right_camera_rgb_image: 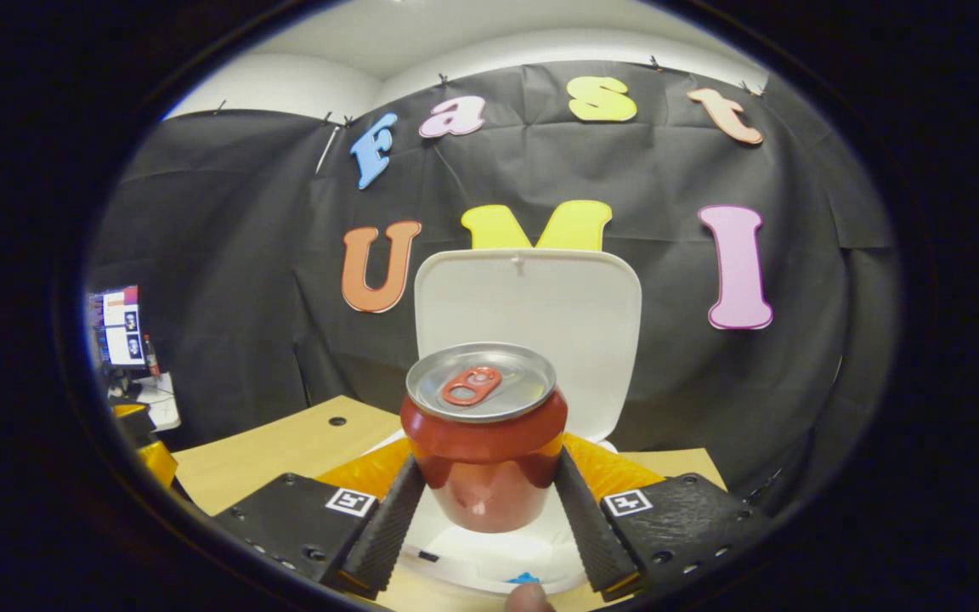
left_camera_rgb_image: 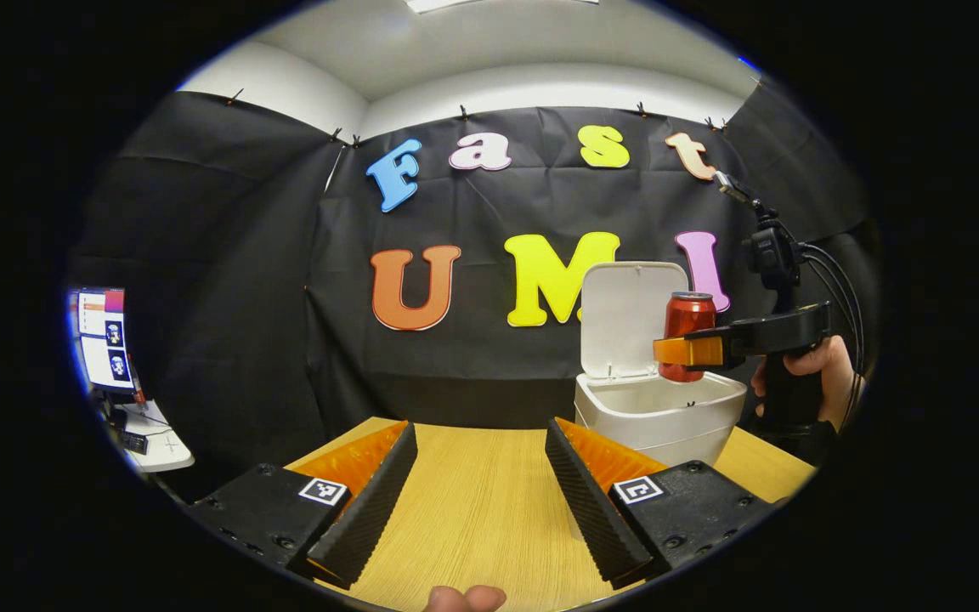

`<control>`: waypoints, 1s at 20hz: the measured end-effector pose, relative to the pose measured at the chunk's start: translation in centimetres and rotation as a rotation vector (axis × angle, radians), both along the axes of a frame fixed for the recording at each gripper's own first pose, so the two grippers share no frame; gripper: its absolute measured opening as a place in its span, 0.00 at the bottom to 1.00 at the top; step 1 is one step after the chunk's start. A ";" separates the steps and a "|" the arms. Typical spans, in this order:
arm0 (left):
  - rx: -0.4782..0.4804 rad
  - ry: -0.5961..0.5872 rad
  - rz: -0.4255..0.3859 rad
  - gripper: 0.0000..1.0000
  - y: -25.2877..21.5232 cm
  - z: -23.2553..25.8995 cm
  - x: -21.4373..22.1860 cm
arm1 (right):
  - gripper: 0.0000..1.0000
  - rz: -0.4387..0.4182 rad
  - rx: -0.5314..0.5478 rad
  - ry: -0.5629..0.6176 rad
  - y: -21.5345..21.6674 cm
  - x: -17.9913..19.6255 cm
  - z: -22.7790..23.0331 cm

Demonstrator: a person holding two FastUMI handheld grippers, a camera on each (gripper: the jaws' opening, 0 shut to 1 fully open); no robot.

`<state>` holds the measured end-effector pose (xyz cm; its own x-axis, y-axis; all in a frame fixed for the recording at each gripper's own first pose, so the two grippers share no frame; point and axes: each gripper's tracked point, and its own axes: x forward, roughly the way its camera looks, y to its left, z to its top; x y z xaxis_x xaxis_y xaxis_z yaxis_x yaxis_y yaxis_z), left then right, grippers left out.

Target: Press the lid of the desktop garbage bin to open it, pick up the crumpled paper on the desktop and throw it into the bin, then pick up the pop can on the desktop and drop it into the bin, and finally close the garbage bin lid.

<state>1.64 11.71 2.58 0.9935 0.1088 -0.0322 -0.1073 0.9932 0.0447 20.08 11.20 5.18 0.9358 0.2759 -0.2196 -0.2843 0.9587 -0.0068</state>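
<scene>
Wooden table [left_camera_rgb_image: 481, 501], pale grain, bearing the items listed; one round hole [right_camera_rgb_image: 336, 421] near its far corner in the right gripper view. White bin [left_camera_rgb_image: 659, 412] standing on the table's far right part in the left gripper view, its lid [left_camera_rgb_image: 630, 316] raised upright behind the open mouth. Left gripper [left_camera_rgb_image: 481, 476], held low above bare tabletop, fingers spread wide with nothing between them. Right gripper [right_camera_rgb_image: 485, 501], clenched on the can, both fingers pressing its lower sides; in the left gripper view it reaches in from the right with a person's hand [left_camera_rgb_image: 808, 374] on its grip. Red can [right_camera_rgb_image: 483, 438], upright, silver top with red pull tab, held directly above the open bin and in front of the lid. Monitor [left_camera_rgb_image: 103, 338], lit, on a separate white desk [left_camera_rgb_image: 158, 446] at far left.
</scene>
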 end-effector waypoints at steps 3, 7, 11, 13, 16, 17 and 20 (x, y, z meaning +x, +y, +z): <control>-0.006 0.004 0.004 0.98 0.5 -0.1 0.0 | 0.82 -0.001 -0.005 0.015 0.2 0.1 -0.6; -0.008 0.002 0.008 0.98 0.6 -0.2 0.0 | 0.83 -0.002 -0.006 0.013 0.3 0.2 -0.5; -0.015 0.007 0.007 0.98 0.5 -0.4 0.1 | 0.83 -0.003 -0.004 -0.002 0.3 0.1 -0.2; -0.014 0.007 0.006 0.98 0.4 -0.4 0.1 | 0.83 -0.007 0.000 -0.010 0.2 0.0 0.2; -0.011 0.005 0.004 0.98 0.2 -0.3 -0.1 | 0.83 -0.011 0.006 -0.010 0.1 -0.2 0.3; -0.010 0.006 0.002 0.98 0.1 -0.5 0.0 | 0.84 -0.014 0.012 -0.011 0.0 -0.3 0.3; -0.011 0.009 -0.001 0.98 0.1 -0.6 -0.3 | 0.84 -0.040 0.004 -0.035 -0.6 -0.6 1.3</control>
